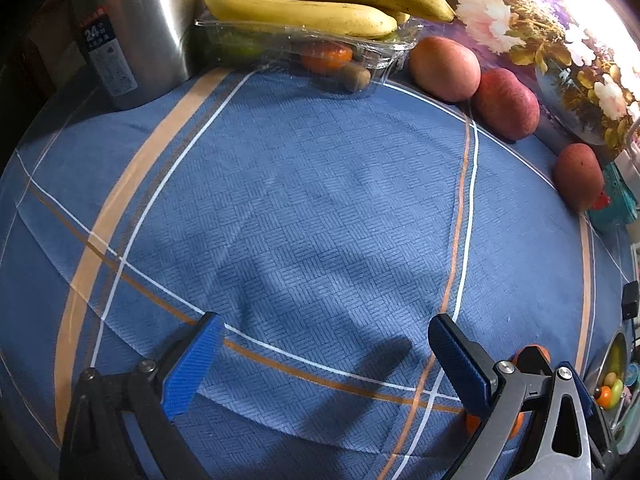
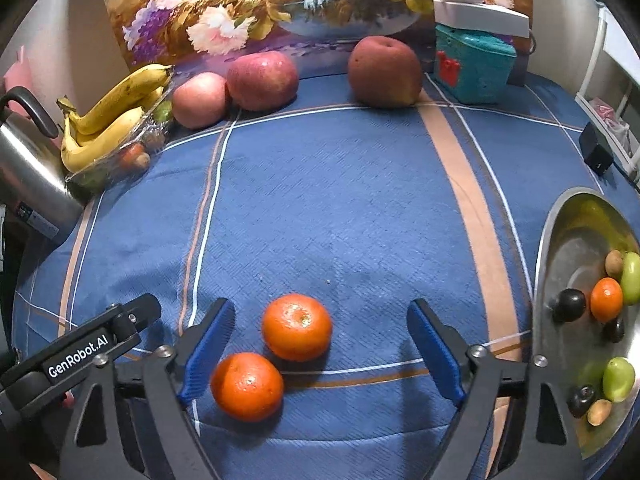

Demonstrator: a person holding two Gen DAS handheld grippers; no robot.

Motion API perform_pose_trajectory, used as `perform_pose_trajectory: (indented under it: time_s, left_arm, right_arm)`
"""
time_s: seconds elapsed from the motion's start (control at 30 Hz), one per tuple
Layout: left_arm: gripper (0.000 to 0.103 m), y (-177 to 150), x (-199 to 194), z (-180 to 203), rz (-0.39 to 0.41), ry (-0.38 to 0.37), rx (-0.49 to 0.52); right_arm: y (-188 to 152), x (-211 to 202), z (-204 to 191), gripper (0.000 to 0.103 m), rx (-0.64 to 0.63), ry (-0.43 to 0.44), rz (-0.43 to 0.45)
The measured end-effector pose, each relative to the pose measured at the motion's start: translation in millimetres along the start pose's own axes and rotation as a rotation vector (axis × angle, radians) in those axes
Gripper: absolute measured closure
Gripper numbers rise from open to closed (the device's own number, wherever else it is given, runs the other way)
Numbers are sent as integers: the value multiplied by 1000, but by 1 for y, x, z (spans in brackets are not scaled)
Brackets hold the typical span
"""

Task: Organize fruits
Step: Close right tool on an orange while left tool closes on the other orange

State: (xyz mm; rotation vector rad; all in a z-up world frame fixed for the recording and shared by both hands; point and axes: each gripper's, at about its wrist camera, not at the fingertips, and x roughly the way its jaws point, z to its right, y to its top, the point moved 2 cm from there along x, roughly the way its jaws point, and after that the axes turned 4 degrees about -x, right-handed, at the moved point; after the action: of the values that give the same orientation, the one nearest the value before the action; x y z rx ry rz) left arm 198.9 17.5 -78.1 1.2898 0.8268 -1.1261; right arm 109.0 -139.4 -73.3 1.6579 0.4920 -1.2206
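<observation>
The right tool stands with its blue-padded fingers wide apart, holding nothing. Two round orange tangerines lie on the blue plaid cloth surface directly ahead of it. The farther tangerine sits between the two fingers, left of centre. The nearer tangerine lies just beside the left finger pad; contact appears likely but the view cannot confirm it. The two fruits touch or nearly touch each other. Being round, neither has a long axis to align with.

The shallow steel bowl sits to the right of this tool, at the surface edge, already holding small green, dark, brown and orange fruits. It is judged the probable destination, which would call for a short carry rightward.

The left tool is likewise spread open and empty, over bare cloth. Its view shows only an orange sliver behind its right finger, so the right tool is the nearer and better placed.

Along the far edge stand three reddish round fruits, and a clear plastic tray with yellow bananas on top.

Judged risk: closing on the farther tangerine may nudge the nearer one.
</observation>
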Motion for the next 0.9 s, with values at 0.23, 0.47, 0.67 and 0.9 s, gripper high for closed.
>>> perform_pose_trajectory:
  time_s: [0.23, 0.47, 0.67, 0.9]
  left_arm:
    - [0, 2, 1, 1, -4, -9, -5]
    - [0, -2, -4, 0, 0, -12, -9]
    - [0, -4, -10, 0, -5, -16, -6]
    - [0, -14, -27, 4, -2, -63, -20]
  right_arm:
    - [-1, 1, -3, 41, 1, 38, -10]
    - [-2, 2, -6, 52, 0, 59, -10]
    - [-2, 1, -5, 64, 4, 77, -13]
    - [-4, -9, -2, 65, 7, 83, -7]
